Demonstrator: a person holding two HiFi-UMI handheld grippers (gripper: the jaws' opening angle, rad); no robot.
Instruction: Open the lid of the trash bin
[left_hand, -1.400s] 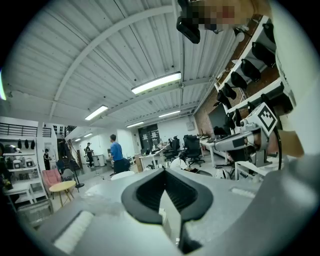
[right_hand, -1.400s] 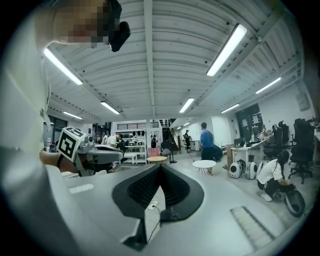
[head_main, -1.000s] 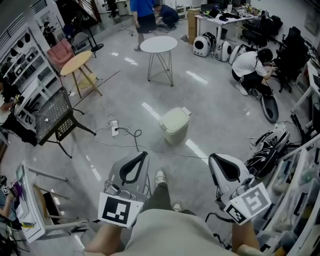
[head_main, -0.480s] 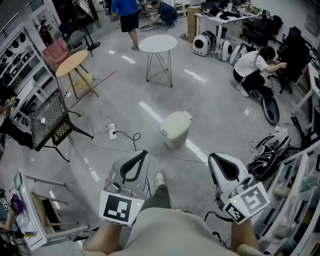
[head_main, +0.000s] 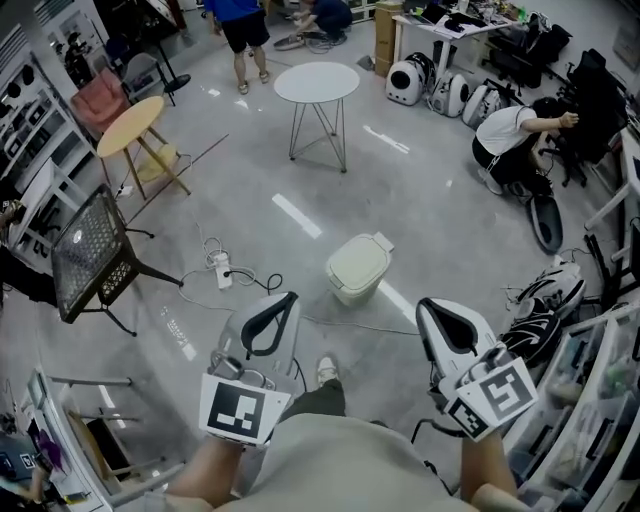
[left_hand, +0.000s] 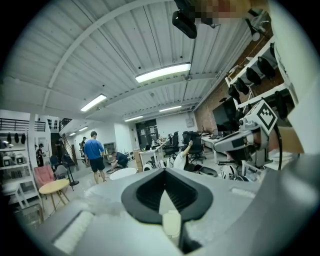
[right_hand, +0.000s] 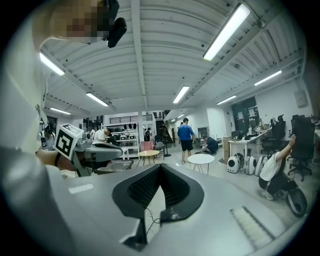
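The grey polished floor (head_main: 440, 230) takes up most of the head view. A white round table (head_main: 316, 82) stands toward the floor's far edge; a round wooden table (head_main: 130, 122) stands toward its left edge, and nearer along that edge is a black mesh chair (head_main: 92, 250), tilted. At the right edge a person in a white shirt (head_main: 508, 130) crouches low.

The trash bin (head_main: 357, 268) is pale cream with a rounded lid. It stands upright on open floor, well away from every edge; its lid lies down flat on the body (shut, with no gap showing along the rim). It sits ahead of the two grippers, roughly between their lines, and well apart from both.

The left gripper (head_main: 288, 300) is held low in front of the person, its marker cube (head_main: 240, 412) toward the body. In the left gripper view its jaws meet at the tips with nothing caught between them; only floor shows through the dark loop behind the tips. The right gripper (head_main: 424, 308) is held level with it on the other side, and its jaws are likewise closed tip to tip on nothing.

A white power strip (head_main: 221, 268) lies on the floor left of the bin, with cables trailing from it; a white shoe (head_main: 322, 370) shows between the grippers.
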